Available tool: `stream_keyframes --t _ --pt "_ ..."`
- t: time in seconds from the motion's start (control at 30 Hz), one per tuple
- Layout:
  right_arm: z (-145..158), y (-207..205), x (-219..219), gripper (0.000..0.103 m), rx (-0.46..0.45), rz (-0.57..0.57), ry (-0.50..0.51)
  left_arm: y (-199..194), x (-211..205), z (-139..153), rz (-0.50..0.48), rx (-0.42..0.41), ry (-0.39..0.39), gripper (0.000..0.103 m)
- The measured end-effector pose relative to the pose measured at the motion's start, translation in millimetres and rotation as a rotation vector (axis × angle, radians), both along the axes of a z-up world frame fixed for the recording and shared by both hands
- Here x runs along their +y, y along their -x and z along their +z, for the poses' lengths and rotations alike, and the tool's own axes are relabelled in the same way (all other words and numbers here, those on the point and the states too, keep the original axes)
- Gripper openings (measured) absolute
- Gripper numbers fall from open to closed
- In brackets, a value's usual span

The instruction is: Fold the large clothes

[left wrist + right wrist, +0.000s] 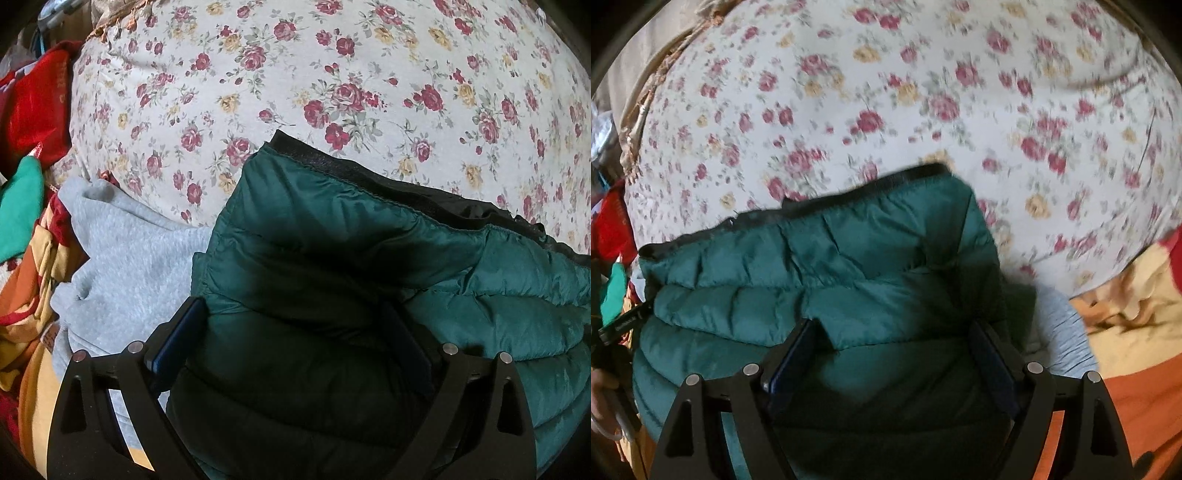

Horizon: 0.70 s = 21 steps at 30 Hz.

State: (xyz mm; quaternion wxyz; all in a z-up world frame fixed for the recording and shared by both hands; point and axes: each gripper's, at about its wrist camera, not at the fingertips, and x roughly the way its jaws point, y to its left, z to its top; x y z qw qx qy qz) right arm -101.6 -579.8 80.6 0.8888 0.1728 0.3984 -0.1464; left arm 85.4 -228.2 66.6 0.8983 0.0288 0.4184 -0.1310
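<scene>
A dark green quilted puffer jacket (332, 258) with a black lining edge lies bundled on a floral bedsheet (295, 74). My left gripper (295, 321) has its jaws wide apart around a thick fold of the jacket, which fills the gap between the fingers (177, 336). The jacket also shows in the right wrist view (849, 266). My right gripper (890, 343) also straddles the jacket with its jaws wide, its fingers (790, 354) against the padding. Whether either one pinches the fabric is unclear.
A grey fleece garment (122, 266) lies left of the jacket, with red (33, 103), green and orange clothes heaped at the left edge. In the right wrist view orange and yellow cloth (1115, 369) lies at the right. The floral sheet (923, 92) stretches beyond.
</scene>
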Motion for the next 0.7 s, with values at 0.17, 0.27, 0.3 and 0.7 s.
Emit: stream_keyframes --t 0.17,0.27,0.3,0.7 --pt "-11.4 -8.1 0.4 0.084 -0.011 -0.018 -0.009 -1.3 2.2 -3.7 0.011 -0.004 0.020 0.100" --pt "-10.2 -7.9 0.9 0.084 -0.011 -0.019 -0.008 0.5 2.8 -3.1 0.014 -0.009 0.022 0.100" --pt "-7.7 -6.4 1.5 0.084 -0.014 -0.022 -0.008 1.5 3.1 -2.8 0.015 -0.010 0.021 0.100" --pt "28.3 37.2 2.9 0.084 -0.078 -0.049 -0.134 39.4 29.9 16.3 0.010 0.027 0.052 0.100"
